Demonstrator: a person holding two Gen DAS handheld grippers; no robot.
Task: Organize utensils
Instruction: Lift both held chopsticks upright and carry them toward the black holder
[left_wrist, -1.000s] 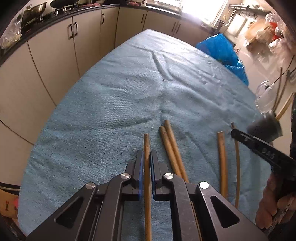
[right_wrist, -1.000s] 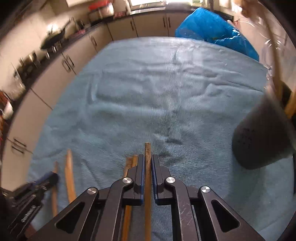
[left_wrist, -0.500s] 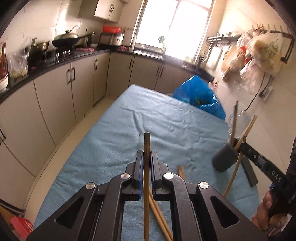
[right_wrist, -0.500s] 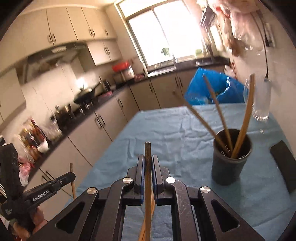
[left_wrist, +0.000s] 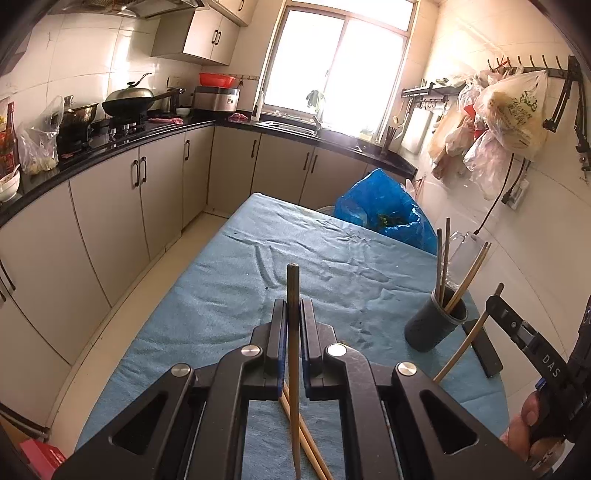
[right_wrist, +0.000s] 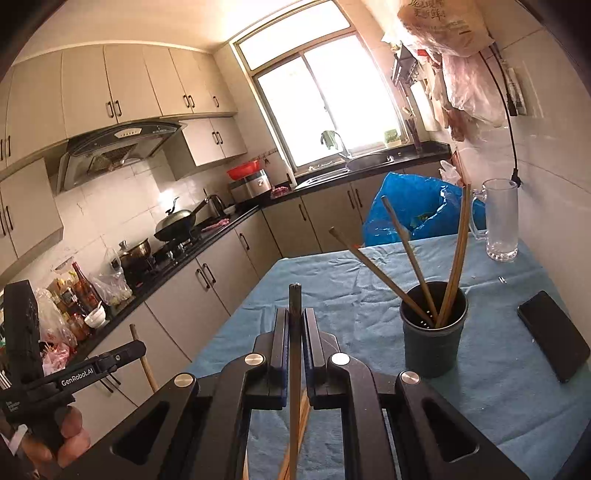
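Observation:
My left gripper (left_wrist: 293, 308) is shut on a wooden chopstick (left_wrist: 293, 291) and holds it raised above the blue-cloth table (left_wrist: 258, 273). My right gripper (right_wrist: 294, 317) is shut on another chopstick (right_wrist: 295, 299), also lifted. A dark utensil cup (right_wrist: 433, 328) with three chopsticks stands right of my right gripper; it also shows in the left wrist view (left_wrist: 434, 325). Two loose chopsticks (left_wrist: 310, 446) lie on the cloth under my left gripper. The right gripper with its chopstick shows in the left wrist view (left_wrist: 491, 299). The left gripper shows in the right wrist view (right_wrist: 138, 345).
A black phone (right_wrist: 552, 334) lies on the cloth right of the cup. A glass mug (right_wrist: 500, 219) stands at the far right. A blue plastic bag (right_wrist: 413, 206) sits at the table's far end. Kitchen cabinets (left_wrist: 110, 214) line the left side.
Both grippers have risen and tilted up from the cloth, each carrying its chopstick. The views swung from the table surface to the cup and the kitchen.

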